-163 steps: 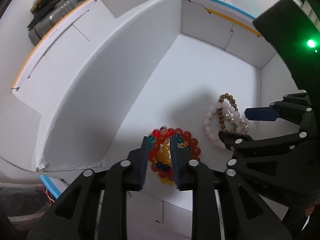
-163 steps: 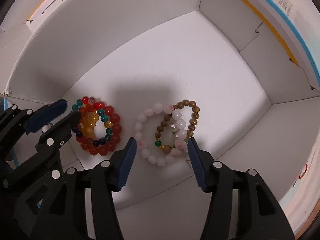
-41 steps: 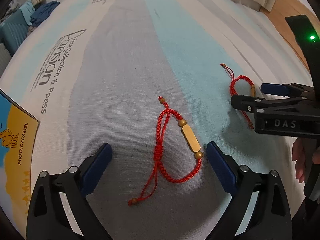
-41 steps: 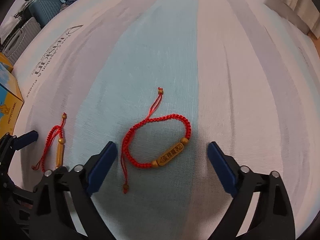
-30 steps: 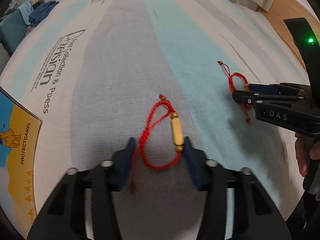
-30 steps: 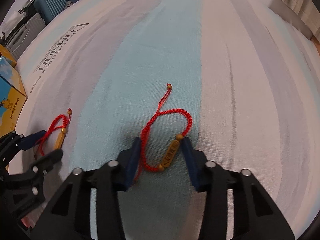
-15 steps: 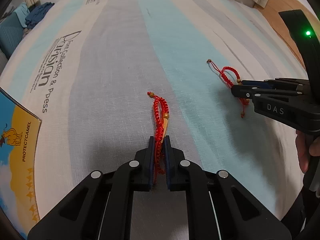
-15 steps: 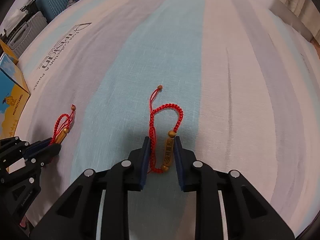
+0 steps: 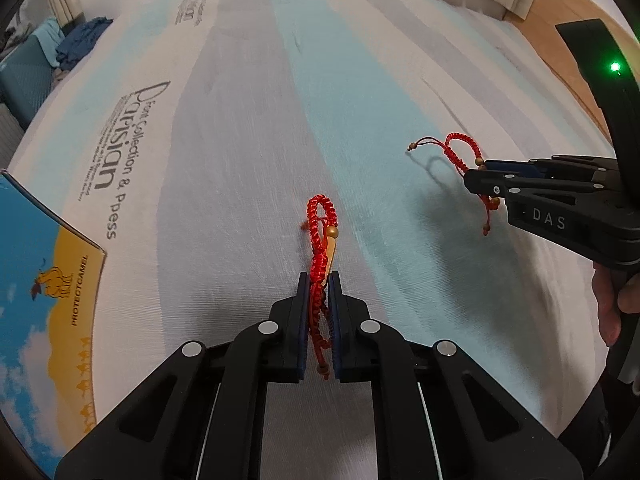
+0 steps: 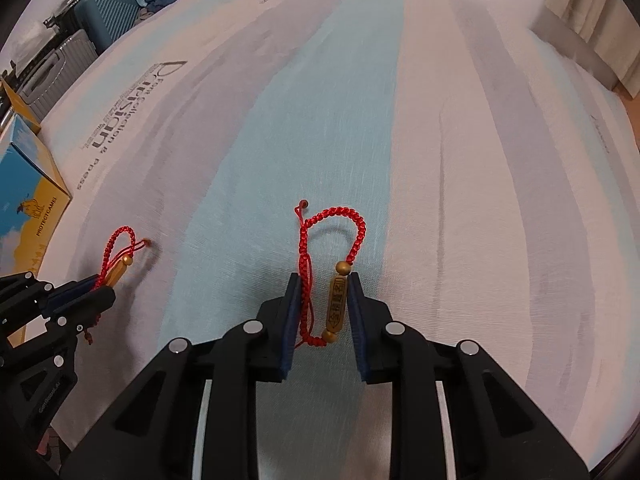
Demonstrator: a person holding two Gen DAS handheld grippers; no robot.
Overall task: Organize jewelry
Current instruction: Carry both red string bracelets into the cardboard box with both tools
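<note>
Red braided cord forms both bracelets, and each one carries a long golden bar bead with small round beads at its ends. The first bracelet (image 9: 320, 256) is squeezed flat between the jaws of the left gripper (image 9: 319, 280), which are pressed almost together on it; its loop stands out forward past the tips, and a thin cord end with a small bead hangs down between the blue pads further back. The second bracelet (image 10: 330, 276) sits between the jaws of the right gripper (image 10: 323, 280), which are closed on it but with a small gap remaining: the braided cord runs beside the left pad and the golden bar bead lies against the right pad, while the rounded loop and a short knotted tail stick out in front of the tips. In the left wrist view the right gripper (image 9: 474, 168) comes in from the right side with the second bracelet (image 9: 460, 152) at its tip. Both bracelets are over a bed sheet (image 10: 480, 160) with pale blue, grey and white stripes and some printed grey letters. At the left edge of the bed stands a blue and yellow box (image 9: 48, 280) with a camel picture, well apart from both grippers.
</note>
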